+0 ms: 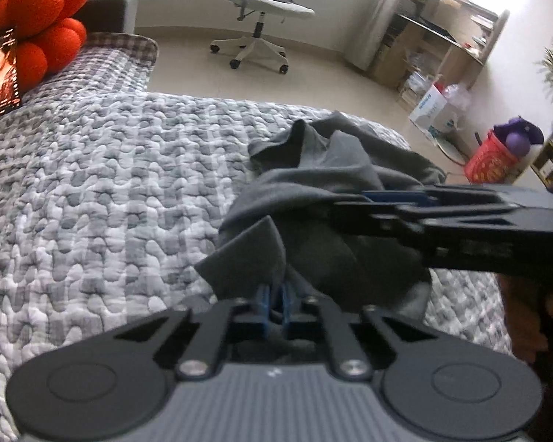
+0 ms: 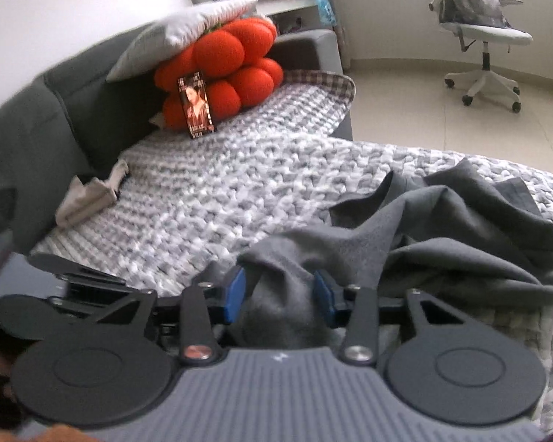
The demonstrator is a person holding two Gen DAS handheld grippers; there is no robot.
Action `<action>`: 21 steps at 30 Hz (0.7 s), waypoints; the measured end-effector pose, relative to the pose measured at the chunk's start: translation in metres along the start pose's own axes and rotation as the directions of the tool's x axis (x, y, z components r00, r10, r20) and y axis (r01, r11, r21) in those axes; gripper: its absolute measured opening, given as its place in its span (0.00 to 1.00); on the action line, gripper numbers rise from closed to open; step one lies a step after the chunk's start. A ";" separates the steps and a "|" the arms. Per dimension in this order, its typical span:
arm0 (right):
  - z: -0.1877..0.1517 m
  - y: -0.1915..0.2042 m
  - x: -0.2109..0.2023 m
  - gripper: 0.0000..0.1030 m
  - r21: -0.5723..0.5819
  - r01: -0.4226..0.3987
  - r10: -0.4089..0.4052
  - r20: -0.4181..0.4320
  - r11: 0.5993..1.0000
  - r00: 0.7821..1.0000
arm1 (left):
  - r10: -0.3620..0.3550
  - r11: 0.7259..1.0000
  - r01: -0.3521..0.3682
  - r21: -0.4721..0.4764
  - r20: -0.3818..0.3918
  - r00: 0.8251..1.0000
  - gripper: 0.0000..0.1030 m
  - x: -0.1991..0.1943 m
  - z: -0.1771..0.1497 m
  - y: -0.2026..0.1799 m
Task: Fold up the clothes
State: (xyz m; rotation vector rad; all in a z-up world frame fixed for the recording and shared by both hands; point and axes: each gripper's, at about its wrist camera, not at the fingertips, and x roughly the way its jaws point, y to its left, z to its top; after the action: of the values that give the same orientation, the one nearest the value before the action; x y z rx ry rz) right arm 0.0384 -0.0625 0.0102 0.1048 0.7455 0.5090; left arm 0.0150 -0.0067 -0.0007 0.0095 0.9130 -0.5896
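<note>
left gripper [image 1: 274, 300]: jaws narrow, grey garment [image 1: 313, 191] corner pinched, lower centre | right gripper [image 2: 282, 294]: jaws wide, cloth bunched between

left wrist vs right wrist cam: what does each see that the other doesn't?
Only left wrist: the desk shelving by the window, a white box, a red bag, and the right gripper from the side.

Only right wrist: the sofa backrest, a grey pillow and a beige cloth.

Both: the grey garment, quilt, orange cushion, phone, office chair. Left gripper jaws pinch the garment; right jaws look open around it.
</note>
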 end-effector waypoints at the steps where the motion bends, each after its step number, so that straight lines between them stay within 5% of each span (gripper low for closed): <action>1: -0.002 0.001 0.002 0.34 -0.009 0.010 -0.010 -0.007 1.000 1.000 | 0.002 1.000 -0.002 0.009 0.004 1.000 0.03 -0.003 -0.002 -0.001; 3: -0.006 0.000 0.003 0.15 -0.014 0.029 -0.029 -0.014 0.999 0.999 | 0.000 1.000 -0.001 0.024 0.014 1.000 0.03 -0.011 -0.005 -0.004; 5: -0.007 -0.003 -0.001 0.08 0.002 0.031 -0.031 -0.006 1.000 0.999 | -0.005 0.999 0.004 0.034 0.029 1.000 0.03 -0.022 -0.007 -0.006; 14: 0.000 -0.004 -0.045 0.06 0.027 0.013 -0.015 0.098 1.000 0.995 | -0.057 0.997 0.051 0.059 0.102 0.993 0.03 -0.085 -0.023 -0.006; 21: -0.017 -0.005 -0.060 0.06 0.011 0.056 -0.057 0.085 0.998 0.995 | -0.128 0.988 0.126 0.088 0.028 0.991 0.00 -0.096 -0.053 -0.017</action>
State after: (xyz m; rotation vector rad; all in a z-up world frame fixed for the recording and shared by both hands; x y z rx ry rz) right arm -0.0080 -0.0968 0.0340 0.1126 0.6652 0.4451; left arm -0.0773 0.0383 0.0418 0.0192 0.8596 -0.7454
